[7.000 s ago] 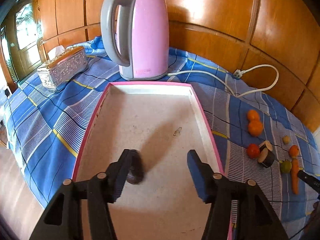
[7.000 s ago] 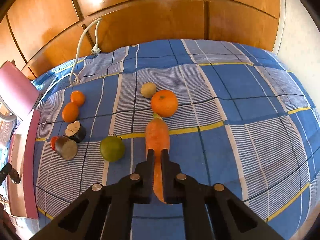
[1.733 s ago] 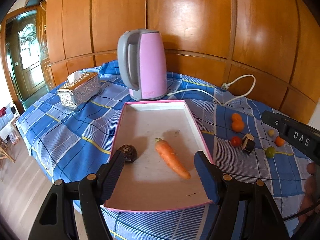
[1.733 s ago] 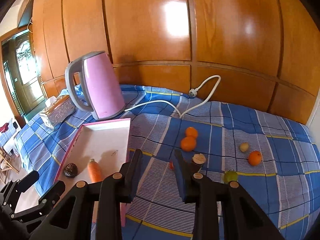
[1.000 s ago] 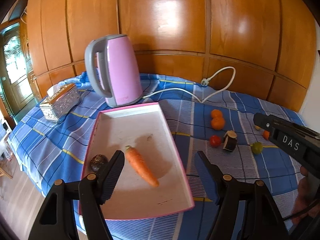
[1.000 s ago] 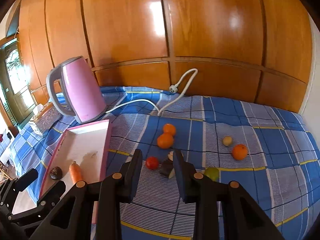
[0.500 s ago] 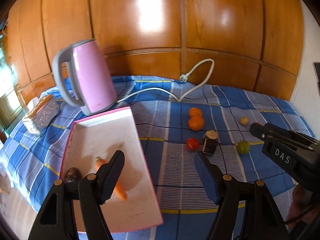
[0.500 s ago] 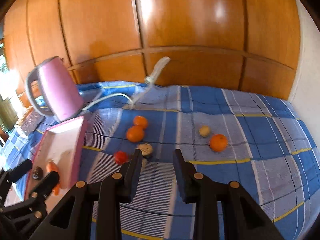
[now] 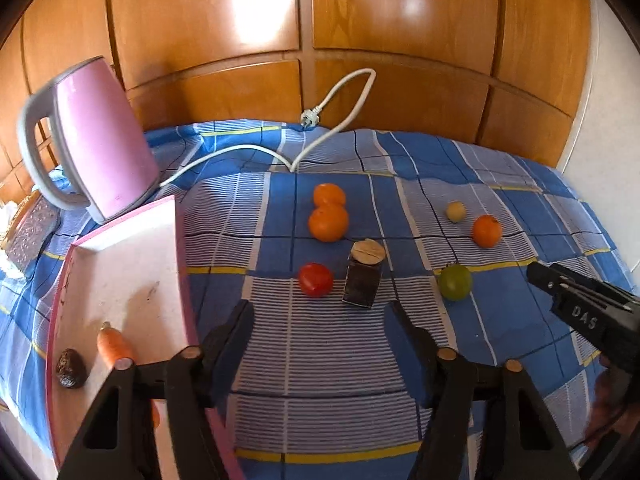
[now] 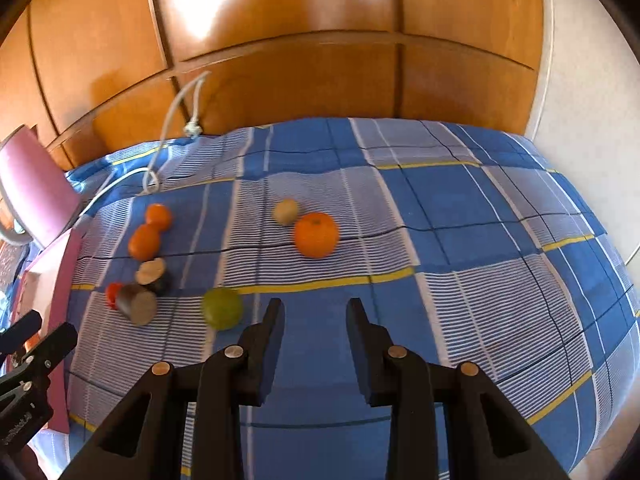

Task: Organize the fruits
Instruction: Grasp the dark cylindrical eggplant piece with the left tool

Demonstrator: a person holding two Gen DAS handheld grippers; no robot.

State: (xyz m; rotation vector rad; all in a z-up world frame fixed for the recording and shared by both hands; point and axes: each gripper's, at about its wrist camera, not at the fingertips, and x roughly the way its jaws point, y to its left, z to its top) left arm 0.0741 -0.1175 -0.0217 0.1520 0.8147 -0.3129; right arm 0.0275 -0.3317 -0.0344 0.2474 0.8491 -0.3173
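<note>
The green fruit (image 10: 222,307) is lying at ten o'clock of our right gripper (image 10: 314,312) (jaws parted, holding nothing); we are judging it next for the tray (image 9: 132,248). Our left gripper (image 9: 320,320) is hanging open too.

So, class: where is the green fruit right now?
The green fruit lies on the blue checked cloth, just left of the right claw in its own view, right of the cut dark pieces.

Glossy wood panelling (image 9: 256,20), checked cloth (image 10: 460,240), smooth pink plastic kettle (image 9: 100,136), matt tray (image 9: 132,272).
</note>
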